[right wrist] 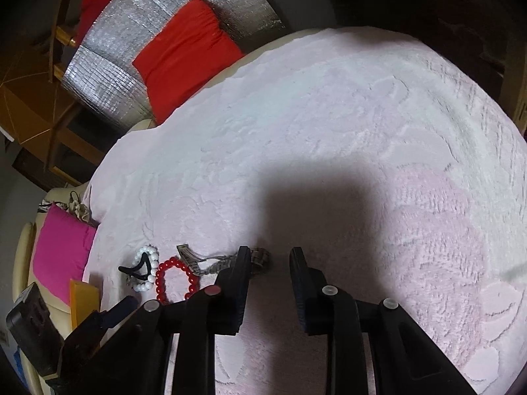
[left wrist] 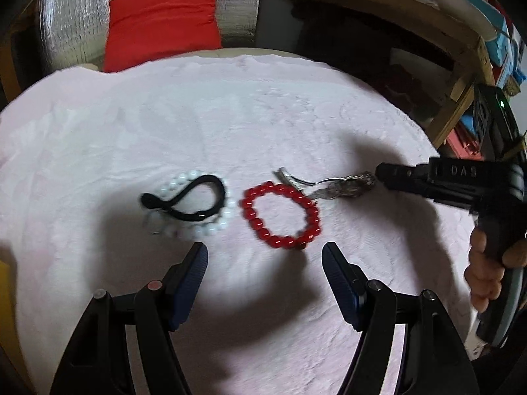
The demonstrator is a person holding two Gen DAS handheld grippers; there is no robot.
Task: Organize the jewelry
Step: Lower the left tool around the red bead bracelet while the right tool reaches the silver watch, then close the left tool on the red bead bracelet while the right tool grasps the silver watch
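A red bead bracelet [left wrist: 280,214] lies on the pale pink blanket [left wrist: 263,115], just ahead of my open, empty left gripper [left wrist: 265,256]. To its left a white bead bracelet [left wrist: 210,227] lies with a black hair tie [left wrist: 184,197] on top. A silver woven bracelet [left wrist: 339,187] lies to the right of the red one; my right gripper [left wrist: 382,172] has its tip at that bracelet's right end. In the right wrist view the right gripper [right wrist: 270,256] is open and the silver bracelet [right wrist: 260,260] lies at the inner side of its left finger. The red bracelet [right wrist: 174,279] and white bracelet [right wrist: 146,270] lie left.
A red cushion [left wrist: 161,23] leans against a silver foil panel [left wrist: 75,16] behind the blanket. A wooden shelf [left wrist: 411,16] with boxes stands at the right. A magenta cushion [right wrist: 62,250] and a yellow object [right wrist: 84,299] lie at the blanket's left edge.
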